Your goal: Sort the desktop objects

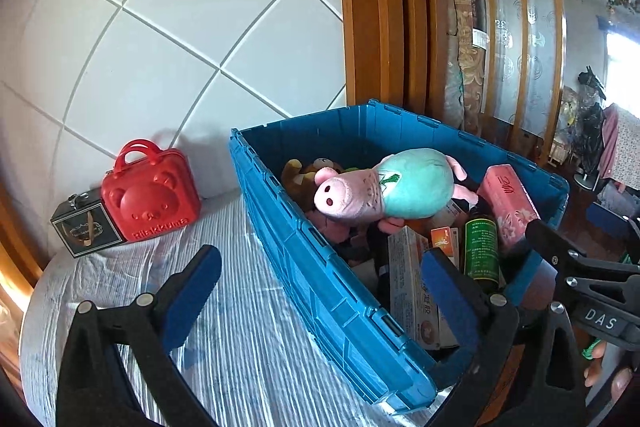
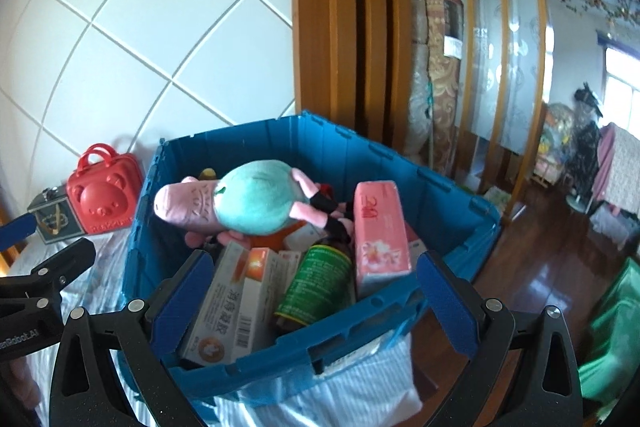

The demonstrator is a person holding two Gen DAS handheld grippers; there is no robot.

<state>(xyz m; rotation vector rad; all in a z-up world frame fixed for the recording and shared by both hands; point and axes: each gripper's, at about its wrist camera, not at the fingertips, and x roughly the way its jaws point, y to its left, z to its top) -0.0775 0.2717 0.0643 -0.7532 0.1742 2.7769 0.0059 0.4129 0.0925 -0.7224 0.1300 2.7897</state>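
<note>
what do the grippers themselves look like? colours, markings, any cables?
Both grippers, left gripper and right gripper, are matte black plastic frames with silver rivets and blue padded fingers. White lettering appears on the bodies: "DAS" on the right one, "nRobot.AI" on the left. No cables visible. Bare fingertips show; no sleeves.

Surface: table (image 1: pixel 224 343) covered with a wrinkled, pale striped cloth.
Landmark: blue crate (image 1: pixel 320 283) stood directly on the cloth.
Red bear case (image 1: pixel 150 195): on the cloth, left of the crate, near the tiled wall.
Black box (image 1: pixel 84 229): touching the case, on its far side from the crate.
</note>
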